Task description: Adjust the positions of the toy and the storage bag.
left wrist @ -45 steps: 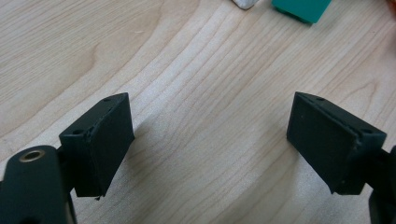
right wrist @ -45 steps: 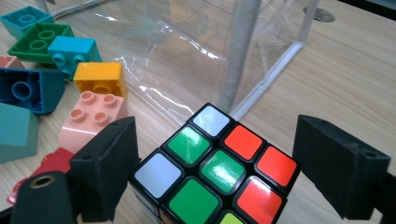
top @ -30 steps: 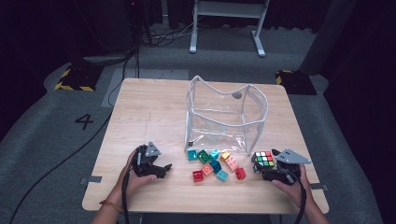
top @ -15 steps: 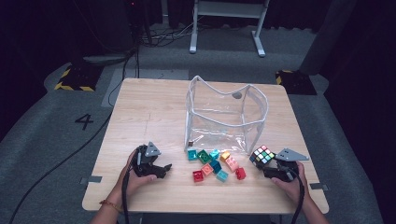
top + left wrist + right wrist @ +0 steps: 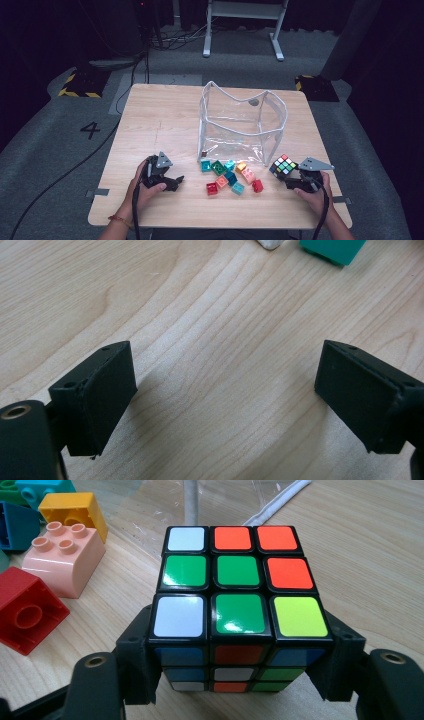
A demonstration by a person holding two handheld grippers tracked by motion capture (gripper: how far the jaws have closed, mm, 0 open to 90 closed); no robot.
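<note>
The right gripper [image 5: 240, 680] is clamped on the puzzle cube [image 5: 240, 600]; its jaws have just been closing, and in the right gripper view the two black pads sit flat against the cube's lower side faces, one on each side. The cube fills the space straight ahead of this tool, low between the jaws, and from the high view it rests at the near right of the wooden table [image 5: 155, 120], just in front of the clear plastic bag [image 5: 242, 125].

The step in hand looks like lifting the cube and carrying it over the bag's open top. To do that well, I judge the grip should stay square on the flat faces, since a cube held near its bottom layer may twist or tip forward once it leaves the table. A straight lift first, then a move ahead and over the bag's white rim, would keep the cube from catching the soft wall.

To this tool's left lie loose toy bricks, a pink brick [image 5: 62, 560] and a red brick [image 5: 27, 615] nearest; keep clear of them.

The left gripper [image 5: 225, 395] has its jaws apart, having just been opening, with bare table between them and a teal brick [image 5: 332, 247] far ahead
</note>
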